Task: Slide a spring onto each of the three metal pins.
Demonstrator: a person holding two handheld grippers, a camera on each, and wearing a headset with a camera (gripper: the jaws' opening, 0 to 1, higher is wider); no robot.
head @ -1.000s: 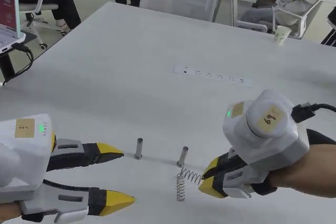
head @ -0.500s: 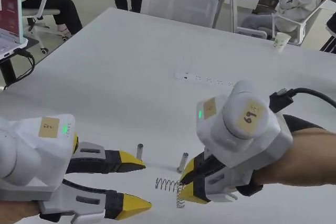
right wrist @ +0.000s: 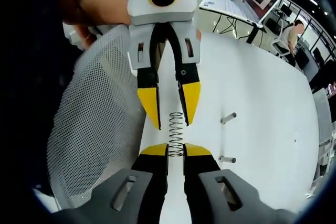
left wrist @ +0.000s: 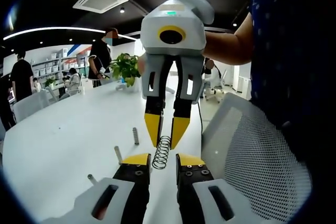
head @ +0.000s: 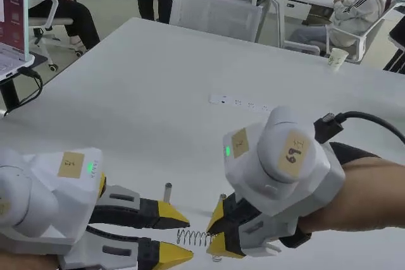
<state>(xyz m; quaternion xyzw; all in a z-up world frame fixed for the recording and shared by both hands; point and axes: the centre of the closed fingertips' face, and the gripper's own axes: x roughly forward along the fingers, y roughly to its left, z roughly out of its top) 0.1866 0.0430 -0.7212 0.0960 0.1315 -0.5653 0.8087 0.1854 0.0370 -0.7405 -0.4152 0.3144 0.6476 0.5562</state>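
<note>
1. Compared with a second ago, the right tongs (head: 209, 240) have lifted the spring (head: 193, 237) away from the pins (left wrist: 135, 136). They have carried it toward the left tongs (head: 190, 238), which have also come nearer.
2. The spring is now held level over the desk (head: 158, 93), between the two tongs and near the pins.
3. We judge this to be a handover or a regrip, so that the spring can be aimed at a pin. The three pins look bare, so the task seems to be at its beginning.
4. The right tongs are closed narrowly on one end of the spring and carry it.
5. The left tongs stand apart, wider than the spring. Its free end reaches between their tips, and we see no contact yet.
</note>
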